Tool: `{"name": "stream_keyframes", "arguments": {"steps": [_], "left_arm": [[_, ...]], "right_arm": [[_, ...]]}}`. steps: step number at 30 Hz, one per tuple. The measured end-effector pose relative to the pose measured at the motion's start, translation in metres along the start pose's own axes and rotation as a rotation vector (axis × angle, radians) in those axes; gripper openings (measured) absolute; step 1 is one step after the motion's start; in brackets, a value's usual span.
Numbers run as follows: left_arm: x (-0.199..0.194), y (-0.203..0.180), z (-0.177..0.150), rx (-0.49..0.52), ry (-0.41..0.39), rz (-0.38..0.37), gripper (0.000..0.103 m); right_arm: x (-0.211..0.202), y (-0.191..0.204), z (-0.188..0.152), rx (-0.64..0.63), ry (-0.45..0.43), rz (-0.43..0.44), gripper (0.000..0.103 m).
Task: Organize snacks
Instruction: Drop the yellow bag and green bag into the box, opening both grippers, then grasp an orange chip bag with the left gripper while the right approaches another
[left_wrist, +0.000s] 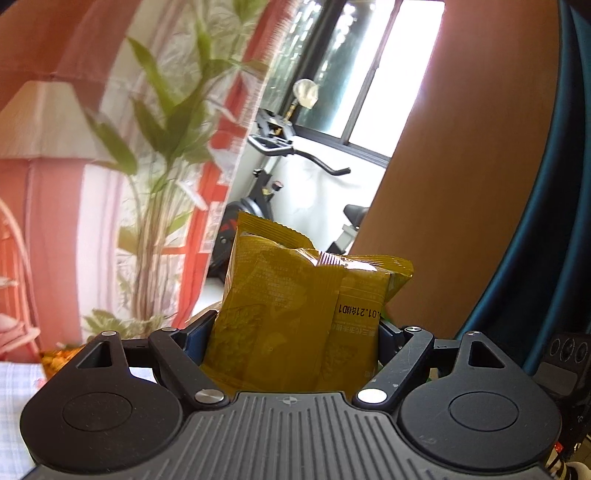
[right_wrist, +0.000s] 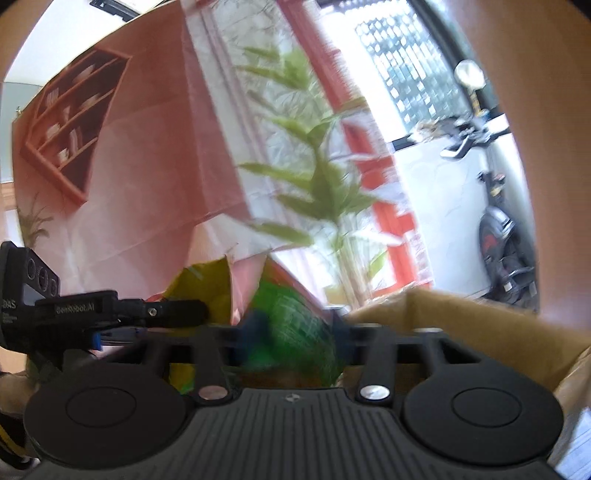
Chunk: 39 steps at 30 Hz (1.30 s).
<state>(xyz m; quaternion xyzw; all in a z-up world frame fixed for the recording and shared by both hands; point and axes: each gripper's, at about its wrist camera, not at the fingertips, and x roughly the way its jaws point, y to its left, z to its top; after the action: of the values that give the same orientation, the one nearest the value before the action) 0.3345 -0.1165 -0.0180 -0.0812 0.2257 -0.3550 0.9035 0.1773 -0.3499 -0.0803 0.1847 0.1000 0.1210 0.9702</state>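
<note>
My left gripper (left_wrist: 295, 325) is shut on a mustard-yellow snack packet (left_wrist: 295, 310) and holds it upright in the air, its crimped top edge pointing up. My right gripper (right_wrist: 291, 325) is shut on a green snack packet (right_wrist: 295, 317), which is blurred. In the right wrist view the left gripper (right_wrist: 173, 312) shows side-on at the left with the yellow packet (right_wrist: 203, 284) sticking out of it. An open cardboard box (right_wrist: 461, 325) lies just right of the right gripper.
A tall potted plant (left_wrist: 166, 184) stands ahead against red-and-white curtains. An exercise bike (left_wrist: 269, 177) stands by the window behind. A checked cloth (left_wrist: 14, 406) shows at the lower left. A wall shelf (right_wrist: 70, 125) hangs at the far left.
</note>
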Motion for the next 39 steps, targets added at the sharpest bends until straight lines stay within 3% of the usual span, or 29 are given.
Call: {"name": "stream_keyframes", "arguments": {"steps": [7,15,21,24,30,39], "left_arm": [[0.073,-0.019,-0.013,0.043,0.138,0.000,0.085],[0.116,-0.036,-0.004,0.128,0.172,0.024,0.086],[0.146,-0.035,0.004,0.153,0.244,0.060,0.091],[0.149,-0.027,0.007,0.130,0.248,0.059,0.099],[0.138,-0.018,0.008,0.143,0.236,0.058,0.099],[0.077,0.021,0.008,0.081,0.196,0.054,0.099]], "right_arm": [[0.011,-0.033,-0.005,0.044,0.085,-0.134,0.013],[0.013,-0.051,-0.015,0.030,0.140,-0.320,0.010],[0.017,-0.040,-0.015,-0.035,0.127,-0.358,0.011],[0.017,-0.036,-0.016,-0.044,0.131,-0.350,0.011],[0.015,-0.034,-0.018,-0.039,0.143,-0.330,0.011],[0.016,-0.012,-0.021,-0.047,0.164,-0.292,0.011]]}}
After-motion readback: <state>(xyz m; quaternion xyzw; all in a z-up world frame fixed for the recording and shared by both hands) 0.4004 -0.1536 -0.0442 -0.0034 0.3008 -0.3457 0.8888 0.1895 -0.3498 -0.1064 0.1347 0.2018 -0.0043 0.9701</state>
